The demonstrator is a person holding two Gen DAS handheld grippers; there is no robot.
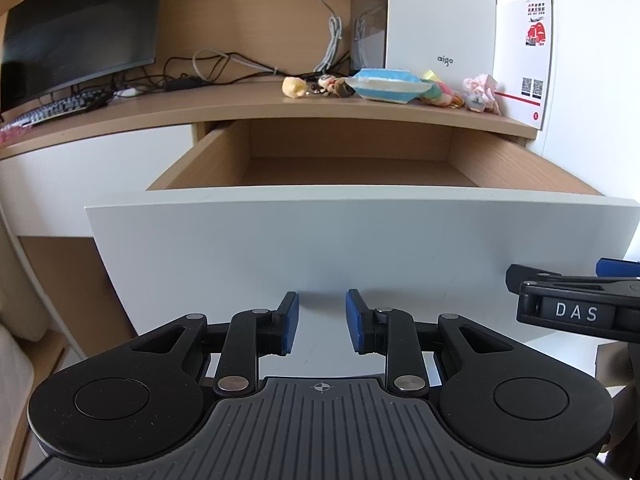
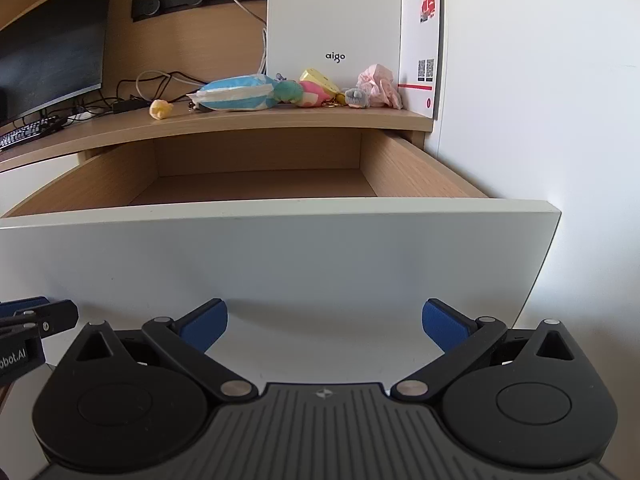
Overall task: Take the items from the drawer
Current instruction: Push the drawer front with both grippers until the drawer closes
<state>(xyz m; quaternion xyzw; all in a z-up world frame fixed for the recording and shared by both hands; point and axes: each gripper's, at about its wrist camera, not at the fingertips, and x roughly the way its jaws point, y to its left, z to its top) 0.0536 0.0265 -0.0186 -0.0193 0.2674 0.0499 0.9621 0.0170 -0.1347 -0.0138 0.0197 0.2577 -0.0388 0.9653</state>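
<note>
The drawer (image 1: 344, 200) is pulled out at 12 o'clock. The toys (image 2: 304, 92) sit on the desk (image 2: 240, 124) above it. The left gripper (image 1: 322, 322) is narrow, holding nothing. The right gripper (image 2: 325, 322) is wide, holding nothing.

"aigo" stands on the white box (image 1: 440, 20) on the desk, "DAS" on the right gripper (image 1: 576, 312), and "bot.AI" on the left gripper (image 2: 16, 356)

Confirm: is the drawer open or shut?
Open: the drawer is pulled out, its white front forward; the visible wooden floor is bare.
</note>
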